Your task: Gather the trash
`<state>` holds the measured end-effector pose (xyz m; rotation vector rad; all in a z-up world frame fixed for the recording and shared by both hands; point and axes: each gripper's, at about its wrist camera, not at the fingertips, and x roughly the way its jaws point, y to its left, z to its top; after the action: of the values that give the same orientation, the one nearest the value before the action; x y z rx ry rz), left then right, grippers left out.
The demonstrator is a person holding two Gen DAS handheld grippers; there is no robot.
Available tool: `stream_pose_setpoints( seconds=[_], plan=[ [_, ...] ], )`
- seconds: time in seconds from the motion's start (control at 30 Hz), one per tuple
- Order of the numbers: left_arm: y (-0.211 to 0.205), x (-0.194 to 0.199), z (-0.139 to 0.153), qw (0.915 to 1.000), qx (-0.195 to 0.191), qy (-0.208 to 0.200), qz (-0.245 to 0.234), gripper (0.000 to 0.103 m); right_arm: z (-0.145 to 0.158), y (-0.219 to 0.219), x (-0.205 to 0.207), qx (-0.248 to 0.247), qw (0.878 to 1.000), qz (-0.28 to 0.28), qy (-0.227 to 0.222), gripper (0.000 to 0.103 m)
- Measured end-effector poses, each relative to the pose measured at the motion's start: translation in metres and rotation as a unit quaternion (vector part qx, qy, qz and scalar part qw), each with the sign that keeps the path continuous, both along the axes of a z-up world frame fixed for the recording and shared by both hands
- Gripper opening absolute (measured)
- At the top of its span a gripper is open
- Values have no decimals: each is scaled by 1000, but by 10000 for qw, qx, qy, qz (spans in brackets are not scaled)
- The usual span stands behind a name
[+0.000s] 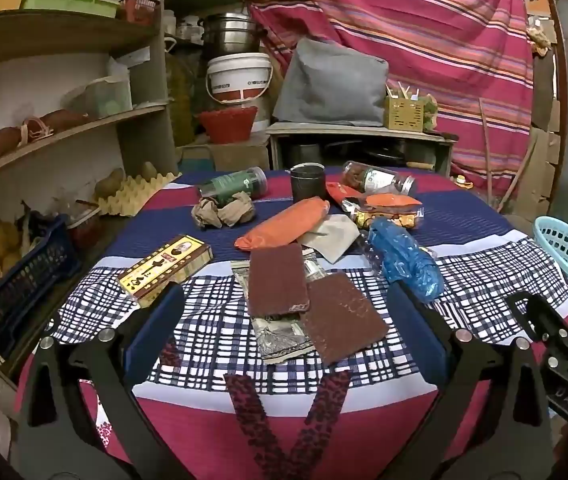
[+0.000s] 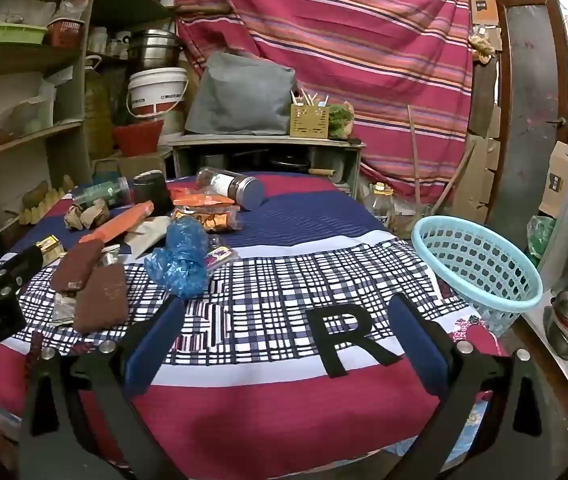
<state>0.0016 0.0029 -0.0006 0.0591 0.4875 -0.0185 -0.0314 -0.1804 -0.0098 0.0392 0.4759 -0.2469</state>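
Fingers of both grippers spread wide (nothing held), checked tablecloth (image 2: 284,280) strewn with trash, blue basket (image 2: 480,264) alongside

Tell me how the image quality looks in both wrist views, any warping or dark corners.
Left wrist: strong fisheye, shelves bow, corners black, table sharp, warm dim light. Right wrist: same bending, door curves, basket crisp, overexposed at the right edge.
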Motion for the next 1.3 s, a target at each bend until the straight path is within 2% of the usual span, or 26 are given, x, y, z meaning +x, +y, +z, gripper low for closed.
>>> stream_pose_setpoints(
  seconds=[1.3],
  plan=[
    [1, 1, 0, 10000, -13, 1, 7, 98, 2, -3, 1, -84, 9999, -78, -25, 99]
  ],
)
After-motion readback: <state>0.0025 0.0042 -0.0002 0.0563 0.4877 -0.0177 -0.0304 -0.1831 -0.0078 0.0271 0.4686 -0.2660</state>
